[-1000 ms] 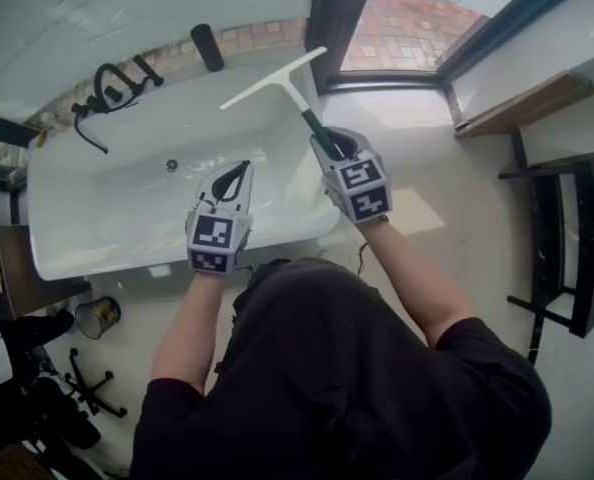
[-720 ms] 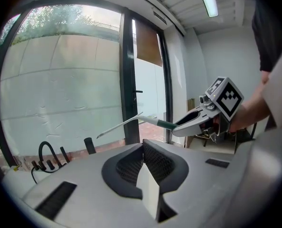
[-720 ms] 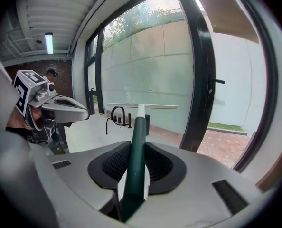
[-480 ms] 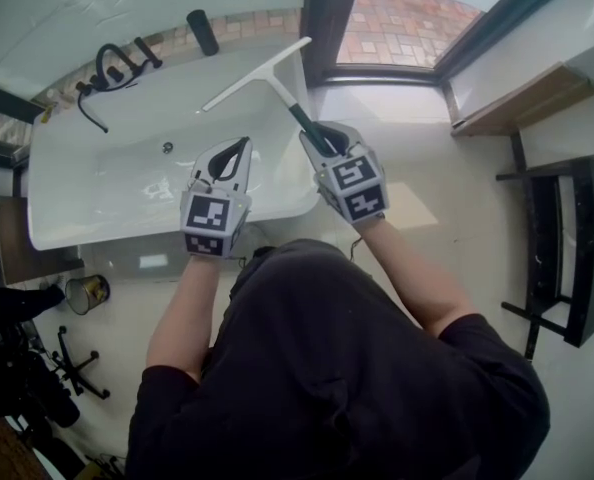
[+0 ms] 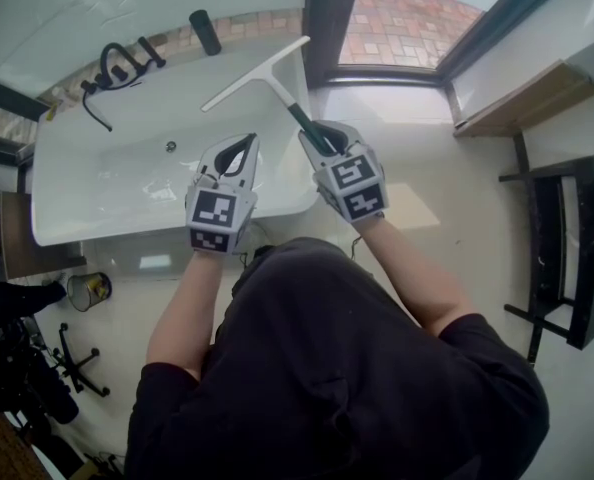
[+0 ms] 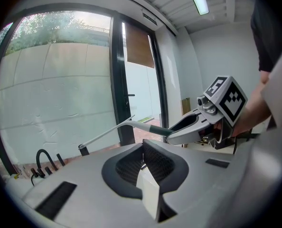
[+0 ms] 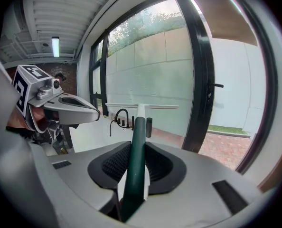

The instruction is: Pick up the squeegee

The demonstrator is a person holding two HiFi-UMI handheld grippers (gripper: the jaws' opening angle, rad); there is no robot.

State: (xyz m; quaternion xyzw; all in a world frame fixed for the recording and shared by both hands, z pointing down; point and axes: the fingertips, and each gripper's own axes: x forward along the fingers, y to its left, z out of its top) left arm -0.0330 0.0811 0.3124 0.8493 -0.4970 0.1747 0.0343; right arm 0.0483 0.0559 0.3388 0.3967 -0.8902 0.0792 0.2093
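Observation:
The squeegee has a long white blade (image 5: 256,73) and a dark green handle (image 5: 305,124). It is held in the air over the white bathtub (image 5: 97,203). My right gripper (image 5: 324,141) is shut on the handle, which runs up between its pads (image 7: 134,163) to the blade (image 7: 141,107). Just to its left, my left gripper (image 5: 239,150) is shut with nothing in it. From the left gripper view, its jaws (image 6: 143,163) meet, and the squeegee (image 6: 126,126) juts out of the right gripper (image 6: 191,126) beyond them.
A black faucet set with a hose (image 5: 115,70) and a black cylinder (image 5: 204,31) sit on the tub's far ledge. A dark window frame (image 5: 327,13) rises behind it. A black shelf unit (image 5: 577,248) stands at the right, and a small bin (image 5: 87,290) on the floor at the left.
Both grippers and the squeegee have shifted slightly up and left in the view over the last second. The right gripper's hold on the handle is unchanged.

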